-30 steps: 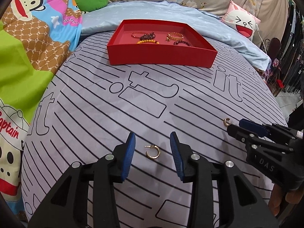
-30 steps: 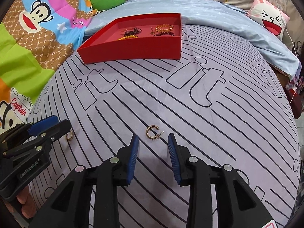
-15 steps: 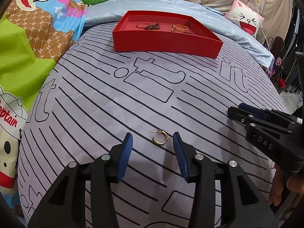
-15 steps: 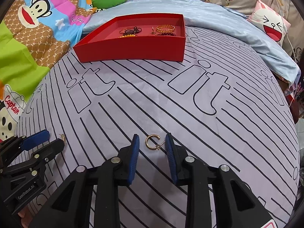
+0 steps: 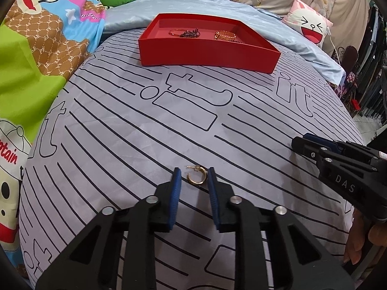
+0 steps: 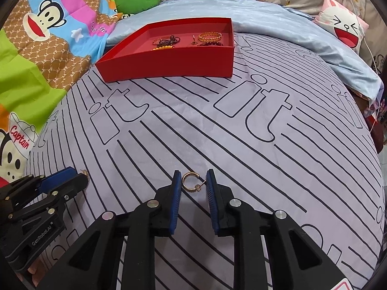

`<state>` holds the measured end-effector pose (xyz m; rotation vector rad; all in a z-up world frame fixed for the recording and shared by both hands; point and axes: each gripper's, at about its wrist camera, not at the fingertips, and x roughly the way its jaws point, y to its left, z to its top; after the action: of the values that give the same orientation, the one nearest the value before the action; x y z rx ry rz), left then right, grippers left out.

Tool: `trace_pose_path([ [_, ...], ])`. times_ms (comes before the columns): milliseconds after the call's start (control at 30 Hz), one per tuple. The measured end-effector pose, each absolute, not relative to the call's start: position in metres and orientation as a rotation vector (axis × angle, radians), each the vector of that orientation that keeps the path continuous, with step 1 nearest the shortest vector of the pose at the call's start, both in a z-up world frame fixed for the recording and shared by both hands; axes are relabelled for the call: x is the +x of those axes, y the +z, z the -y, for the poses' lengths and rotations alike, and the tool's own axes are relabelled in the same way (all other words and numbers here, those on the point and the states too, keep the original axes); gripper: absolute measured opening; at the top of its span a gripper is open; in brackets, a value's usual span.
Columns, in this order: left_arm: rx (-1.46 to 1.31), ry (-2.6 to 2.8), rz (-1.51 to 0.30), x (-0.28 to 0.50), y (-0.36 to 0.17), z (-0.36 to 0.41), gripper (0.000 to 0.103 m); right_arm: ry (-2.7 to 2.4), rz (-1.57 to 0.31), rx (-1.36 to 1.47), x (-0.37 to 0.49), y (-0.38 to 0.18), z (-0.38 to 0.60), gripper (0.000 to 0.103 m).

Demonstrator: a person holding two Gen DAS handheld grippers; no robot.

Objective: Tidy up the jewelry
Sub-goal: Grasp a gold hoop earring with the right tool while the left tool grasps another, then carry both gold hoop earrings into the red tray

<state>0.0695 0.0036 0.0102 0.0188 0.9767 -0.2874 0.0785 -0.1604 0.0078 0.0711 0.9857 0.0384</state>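
Surface: grey bedsheet (image 5: pixel 125 145) w/ black stripes and outlined "it" lettering; both grippers work over it.
L gripper (image 5: pixel 193 177): pointed steeply down at sheet; blue pads either side of a gold hoop earring (image 5: pixel 197 176). Jaws closing. Right pad looks to touch the hoop, left pad still shows a gap, so no firm grip visible.
L earring: lies flat on sheet, post pointing left, between the L pad tips.
R gripper (image 6: pixel 193 180): same steep pitch; jaws narrowed around a second gold hoop earring (image 6: pixel 189 181). Post end w/ clear stopper (image 6: pixel 198 188) sits just beside right pad; contact prob. but can't confirm at this res. Hoop still rests on sheet, not lifted.
R gripper, seen from L cam (image 5: pixel 338 166): at right edge, tips low on sheet; its earring hidden behind the tips.
L gripper, seen from R cam (image 6: pixel 60 181): at left edge, tips on sheet.
Red tray (image 6: pixel 169 65): far end of sheet, well apart from both earrings. Holds beaded bracelets (image 6: pixel 167 41), gold bangle (image 6: pixel 210 36), a small earring (image 6: pixel 193 39).
Hand: fingers (image 5: pixel 355 236) under R gripper body.
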Motion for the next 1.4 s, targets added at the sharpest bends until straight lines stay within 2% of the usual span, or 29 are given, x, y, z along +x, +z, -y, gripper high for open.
trace_pose_path([
  [900, 0.013, -0.311, -0.946, 0.079, 0.034, 0.005, 0.016, 0.101, -0.928, 0.104, 0.076, 0.042, 0.153, 0.02],
  [1400, 0.005, -0.334, -0.89, 0.12, 0.062, 0.021, 0.016, 0.12, -0.859, 0.088, 0.115, 0.073, 0.151, 0.02],
])
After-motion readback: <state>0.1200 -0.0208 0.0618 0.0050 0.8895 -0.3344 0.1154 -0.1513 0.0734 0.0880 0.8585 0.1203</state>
